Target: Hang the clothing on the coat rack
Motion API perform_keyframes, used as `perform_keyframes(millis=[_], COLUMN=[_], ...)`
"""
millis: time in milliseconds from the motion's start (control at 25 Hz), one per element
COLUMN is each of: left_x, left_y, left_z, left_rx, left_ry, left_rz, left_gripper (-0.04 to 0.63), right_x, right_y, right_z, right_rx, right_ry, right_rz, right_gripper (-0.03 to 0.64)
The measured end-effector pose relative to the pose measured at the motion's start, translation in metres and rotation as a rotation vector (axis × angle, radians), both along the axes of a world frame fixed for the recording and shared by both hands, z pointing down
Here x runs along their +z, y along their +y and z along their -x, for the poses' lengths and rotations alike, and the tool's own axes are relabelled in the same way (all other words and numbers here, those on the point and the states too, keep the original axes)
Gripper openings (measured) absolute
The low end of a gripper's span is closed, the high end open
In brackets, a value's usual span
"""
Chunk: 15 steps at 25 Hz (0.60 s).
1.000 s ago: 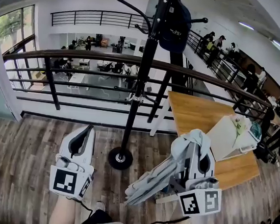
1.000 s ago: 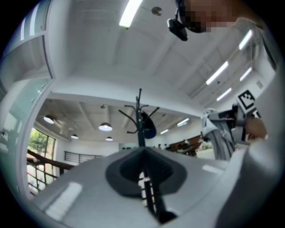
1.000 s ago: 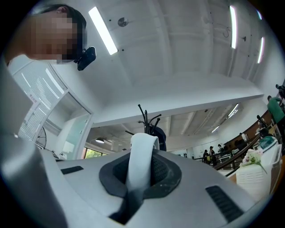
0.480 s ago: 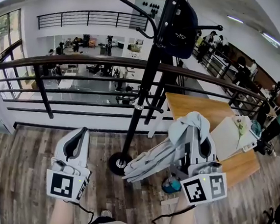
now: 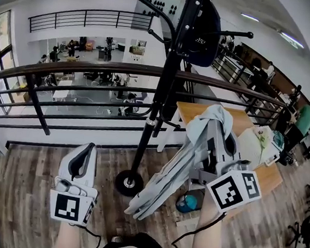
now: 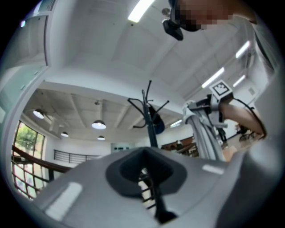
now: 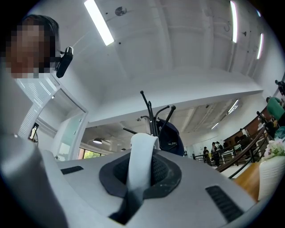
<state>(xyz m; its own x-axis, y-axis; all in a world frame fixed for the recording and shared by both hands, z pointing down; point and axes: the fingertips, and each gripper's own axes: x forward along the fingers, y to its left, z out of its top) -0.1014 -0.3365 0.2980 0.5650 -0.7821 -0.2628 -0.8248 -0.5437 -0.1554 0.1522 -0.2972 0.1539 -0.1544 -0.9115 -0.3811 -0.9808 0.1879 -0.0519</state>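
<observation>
As the right gripper (image 5: 216, 121), clamping the garment (image 5: 163, 184), rises toward the rack (image 5: 156, 102), hanging nears; left gripper (image 5: 86, 153) sits by its base, closed, empty.

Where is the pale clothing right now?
In the head view, the pale clothing hangs from the right gripper, just right of the coat rack pole.

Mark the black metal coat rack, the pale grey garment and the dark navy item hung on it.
black metal coat rack (image 5: 161, 88): head view, its pole.
pale grey garment (image 5: 161, 185): head view, its hanging folds.
dark navy item (image 5: 204, 33): head view, its front.
</observation>
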Motion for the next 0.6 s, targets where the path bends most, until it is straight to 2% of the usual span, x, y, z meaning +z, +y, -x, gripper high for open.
perform_keyframes(millis=[320,600], left_x=[0.017,0.003], left_y=[-0.037,-0.067], left_z=[-0.008,-0.009], left_rx=[0.018,-0.012], left_ry=[0.009,0.016], left_rz=[0.035,0.01], left_gripper=[0.009,0.009], right_x=[-0.019,-0.054], right_y=[-0.042,-0.083], right_z=[-0.002,-0.015], right_rx=[-0.006,0.005], right_ry=[0.001,-0.003], right_rz=[-0.007,-0.046], right_gripper=[0.005,0.005])
